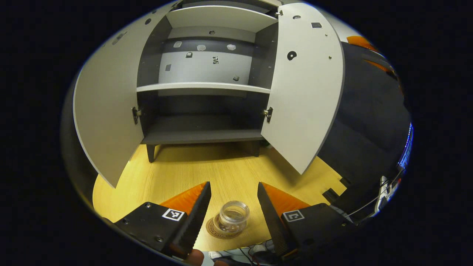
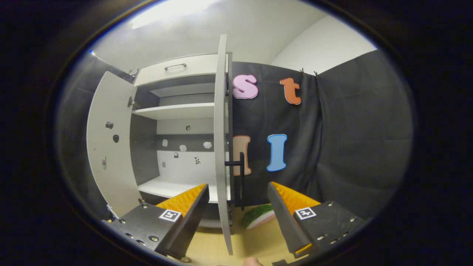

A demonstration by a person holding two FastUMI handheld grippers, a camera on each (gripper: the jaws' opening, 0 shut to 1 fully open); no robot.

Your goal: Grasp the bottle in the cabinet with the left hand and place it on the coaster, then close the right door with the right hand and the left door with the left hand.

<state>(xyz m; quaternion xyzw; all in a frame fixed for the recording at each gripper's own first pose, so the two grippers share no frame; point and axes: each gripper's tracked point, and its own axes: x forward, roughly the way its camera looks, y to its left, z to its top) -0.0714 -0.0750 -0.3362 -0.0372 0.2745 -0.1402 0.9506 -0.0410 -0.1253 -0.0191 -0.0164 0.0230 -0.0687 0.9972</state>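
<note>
A small clear bottle (image 1: 233, 215) stands upright on a round brown coaster (image 1: 216, 231) on the wooden table. My left gripper (image 1: 233, 185) is open, with a finger on each side of the bottle and a gap on both sides. Beyond it the cabinet (image 1: 202, 87) has both doors swung wide, and its shelves are bare. In the right gripper view the right door (image 2: 221, 147) shows edge-on, its black handle (image 2: 241, 177) on the outer face. My right gripper (image 2: 237, 186) is open, and the door's edge stands between the fingers without touching them.
The left door (image 1: 105, 111) and the right door (image 1: 305, 92) jut out over the table (image 1: 177, 173). A green and white object (image 2: 258, 216) lies on the table behind the right door, by the black cloth wall. Cables run along the table's near edge (image 1: 255, 251).
</note>
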